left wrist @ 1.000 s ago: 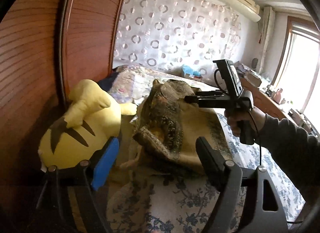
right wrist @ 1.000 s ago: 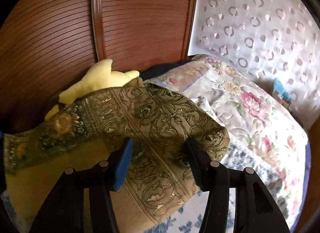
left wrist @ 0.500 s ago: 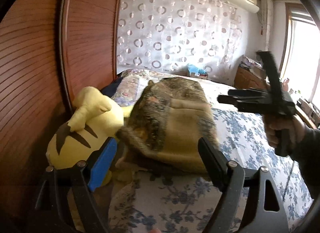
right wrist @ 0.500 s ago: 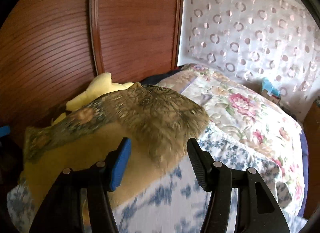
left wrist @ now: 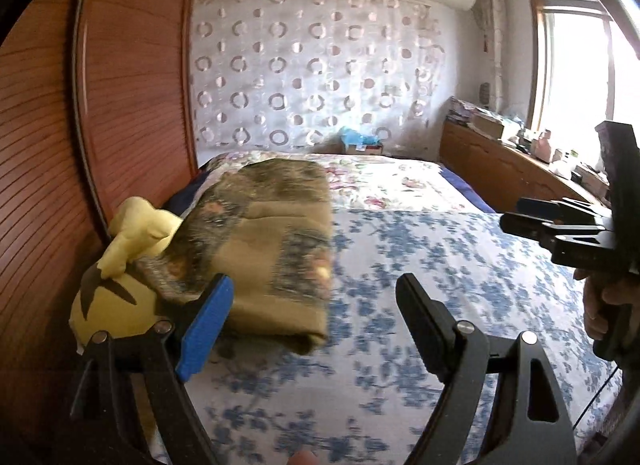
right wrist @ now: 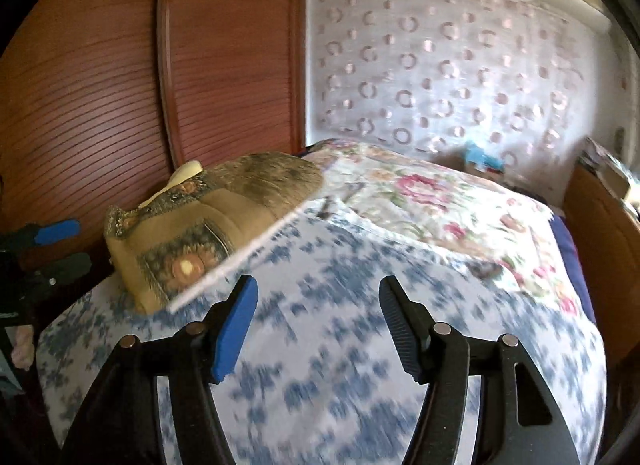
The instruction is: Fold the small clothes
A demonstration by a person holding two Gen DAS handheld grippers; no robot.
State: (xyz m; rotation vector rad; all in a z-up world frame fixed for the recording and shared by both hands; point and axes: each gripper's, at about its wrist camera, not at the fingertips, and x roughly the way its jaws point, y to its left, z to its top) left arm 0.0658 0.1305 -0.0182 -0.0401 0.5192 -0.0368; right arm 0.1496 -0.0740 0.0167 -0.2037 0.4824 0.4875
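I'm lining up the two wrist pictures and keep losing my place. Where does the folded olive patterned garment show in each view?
Left wrist view: the folded garment lies left of centre on the bed, its left edge on the yellow plush toy.
Right wrist view: the folded garment sits at centre-left, near the wooden headboard.
Shared landmark: the circle-patterned curtain behind the bed.

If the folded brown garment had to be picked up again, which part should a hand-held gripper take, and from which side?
Probably the thick rolled fold edge at the near end of the folded brown garment, approached from the open blue-floral bedspread side; the yellow plush toy crowds its other side.
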